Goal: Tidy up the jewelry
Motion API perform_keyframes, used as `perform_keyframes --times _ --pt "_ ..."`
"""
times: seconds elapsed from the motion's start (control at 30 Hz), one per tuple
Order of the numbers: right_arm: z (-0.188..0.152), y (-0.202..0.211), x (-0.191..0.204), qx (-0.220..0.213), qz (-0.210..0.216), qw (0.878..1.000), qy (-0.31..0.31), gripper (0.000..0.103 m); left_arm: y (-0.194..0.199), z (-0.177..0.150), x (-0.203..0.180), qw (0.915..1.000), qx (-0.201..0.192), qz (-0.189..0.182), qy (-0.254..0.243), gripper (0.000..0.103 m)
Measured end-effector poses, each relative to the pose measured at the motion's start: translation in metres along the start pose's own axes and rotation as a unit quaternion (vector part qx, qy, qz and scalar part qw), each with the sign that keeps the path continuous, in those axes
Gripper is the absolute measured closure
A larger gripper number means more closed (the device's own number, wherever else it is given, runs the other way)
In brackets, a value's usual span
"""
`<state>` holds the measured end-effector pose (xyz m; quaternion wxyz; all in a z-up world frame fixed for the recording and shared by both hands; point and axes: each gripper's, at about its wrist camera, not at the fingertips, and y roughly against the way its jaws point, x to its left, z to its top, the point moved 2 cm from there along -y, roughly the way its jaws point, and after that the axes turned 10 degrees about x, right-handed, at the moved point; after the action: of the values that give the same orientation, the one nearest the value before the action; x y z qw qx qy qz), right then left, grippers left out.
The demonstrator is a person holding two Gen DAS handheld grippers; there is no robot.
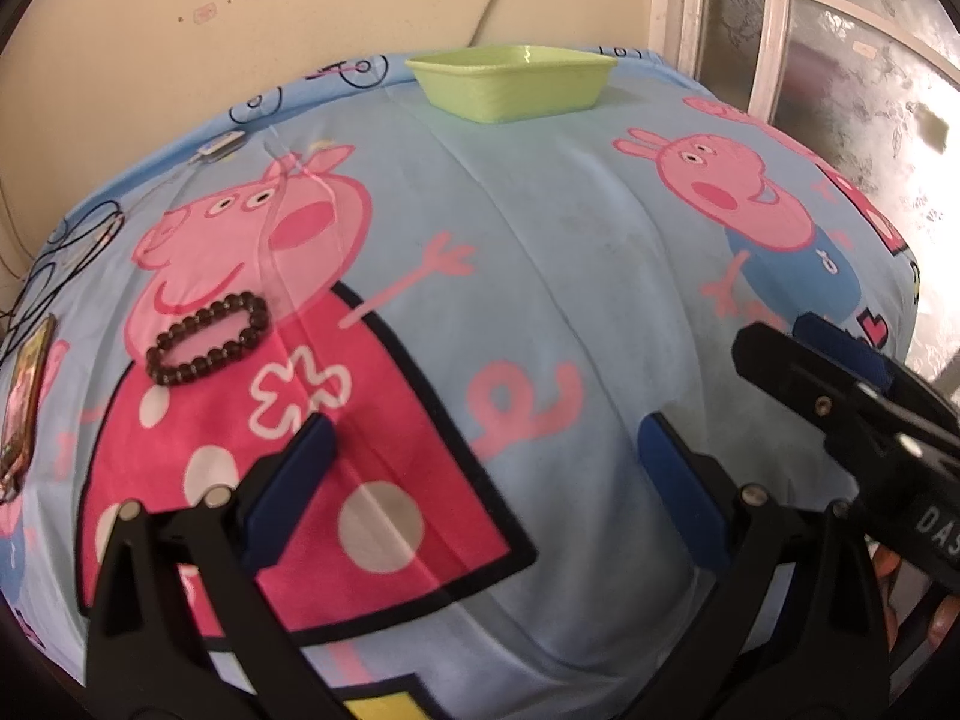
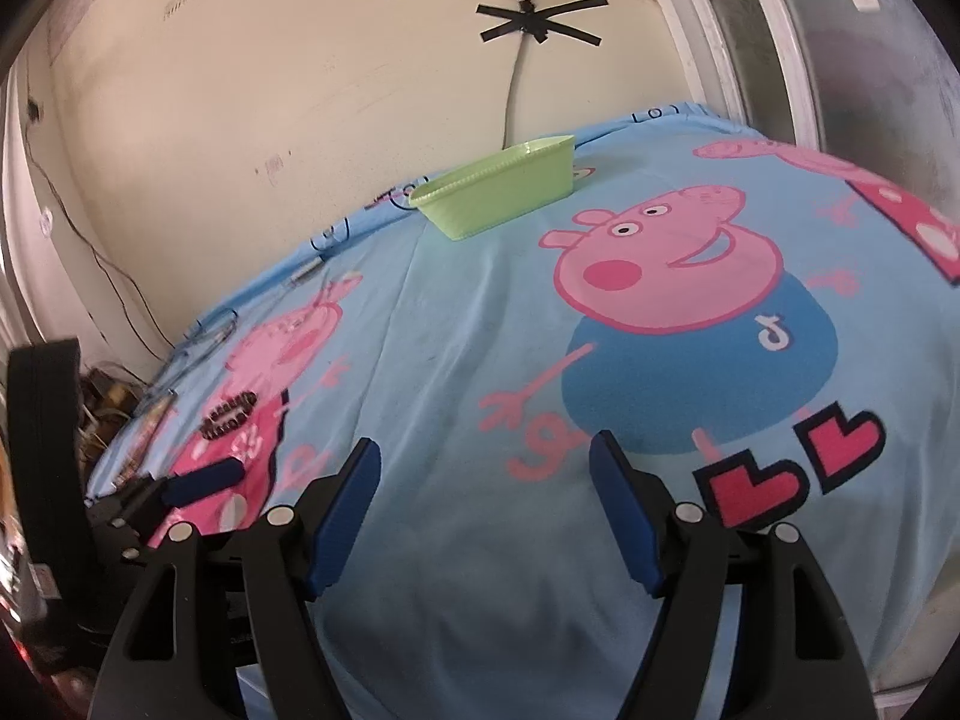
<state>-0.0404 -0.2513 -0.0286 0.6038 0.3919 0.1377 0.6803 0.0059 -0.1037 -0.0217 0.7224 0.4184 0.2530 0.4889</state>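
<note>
A dark beaded bracelet (image 1: 207, 339) lies flat on the cartoon-print blue sheet, left of centre in the left wrist view; it also shows small at the left of the right wrist view (image 2: 229, 414). A light green tray (image 1: 510, 81) stands at the far edge of the sheet, also seen in the right wrist view (image 2: 498, 195). My left gripper (image 1: 483, 450) is open and empty, a short way in front and to the right of the bracelet. My right gripper (image 2: 483, 468) is open and empty over the blue sheet, well right of the bracelet.
The sheet (image 1: 540, 240) covers a rounded surface that drops off at its edges. A phone-like flat object (image 1: 27, 396) and dark cables (image 1: 60, 258) lie at the left edge. A wall stands behind and a window frame (image 1: 774, 18) at the right.
</note>
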Motion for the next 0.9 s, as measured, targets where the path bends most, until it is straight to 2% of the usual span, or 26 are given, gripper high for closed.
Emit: perform_keyframes --times 0.1,0.23,0.33,0.37,0.43,0.57,0.63,0.77,0.83,0.9 --pt "0.007 -0.003 0.005 0.008 0.007 1.0 0.009 0.055 0.004 0.0 0.014 0.9999 0.009 -0.001 0.009 0.006" --pt "0.023 -0.013 0.024 0.018 0.024 0.998 0.048 0.055 0.02 0.002 0.063 0.9984 -0.016 0.013 0.053 0.006" --pt "0.034 -0.028 0.044 0.037 0.049 0.995 0.078 0.056 0.032 0.003 0.106 0.9944 -0.043 -0.006 0.097 0.006" --pt "0.039 -0.035 0.055 0.05 0.062 0.993 0.091 0.057 0.034 0.003 0.123 0.9915 -0.051 -0.007 0.12 0.006" --pt "0.046 -0.049 0.073 0.071 0.078 0.988 0.117 0.067 0.033 0.007 0.153 0.9869 -0.046 -0.001 0.155 0.007" --pt "0.061 -0.081 0.119 0.118 0.104 0.97 0.184 0.084 0.017 0.021 0.178 0.987 0.004 -0.03 0.158 0.043" --pt "0.065 -0.093 0.137 0.141 0.121 0.961 0.203 0.093 0.009 0.025 0.182 0.988 0.018 -0.027 0.151 0.055" --pt "0.063 -0.109 0.169 0.17 0.131 0.943 0.253 0.099 0.002 0.022 0.178 0.9906 0.033 -0.026 0.13 0.063" --pt "0.061 -0.117 0.18 0.181 0.123 0.934 0.281 0.103 -0.001 0.019 0.172 0.9931 0.033 -0.006 0.113 0.065" --pt "0.058 -0.129 0.187 0.193 0.124 0.929 0.291 0.103 -0.001 0.017 0.166 0.9947 0.028 0.01 0.098 0.071"
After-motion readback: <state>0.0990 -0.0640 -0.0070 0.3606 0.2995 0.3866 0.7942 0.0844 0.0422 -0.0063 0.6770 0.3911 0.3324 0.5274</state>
